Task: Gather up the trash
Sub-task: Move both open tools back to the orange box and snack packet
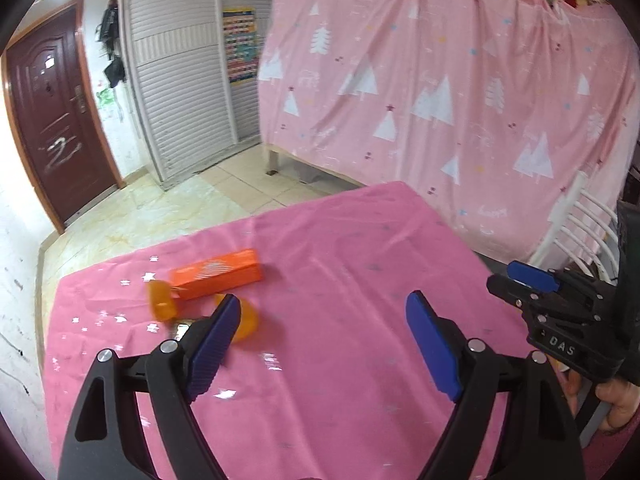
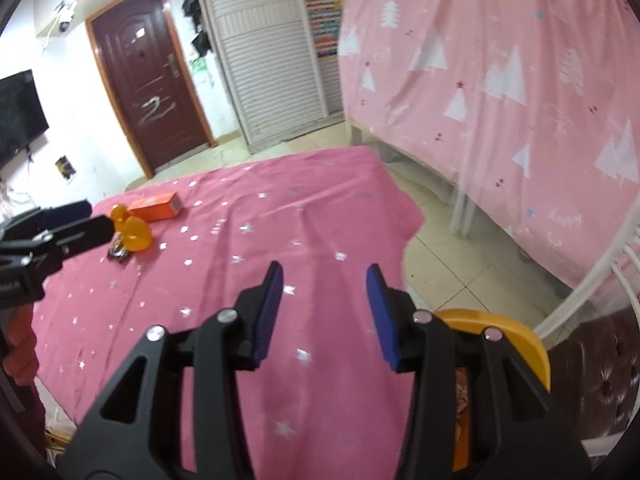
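Note:
An orange box (image 1: 218, 272) (image 2: 158, 206) lies at the far left of the pink starred tablecloth (image 1: 340, 248) (image 2: 280, 200). Two rounded orange pieces (image 1: 162, 300) (image 2: 138, 234) and a small dark wrapper (image 1: 182, 328) (image 2: 119, 254) lie beside it. My left gripper (image 1: 323, 297) (image 2: 90, 218) hangs wide open over the cloth just right of these, with nothing between its blue pads. My right gripper (image 2: 325, 269) (image 1: 516, 280) is open and empty above the cloth's right half. A yellow-rimmed bin (image 2: 520, 340) sits low at the right, partly hidden behind that gripper.
A pink tree-print curtain (image 1: 440, 100) hangs behind the table. A white chair back (image 1: 576, 216) and a brown padded seat (image 2: 600, 380) stand at the right. Tiled floor (image 2: 448, 264) lies beyond the table edge. A brown door (image 2: 152, 76) is at the back left.

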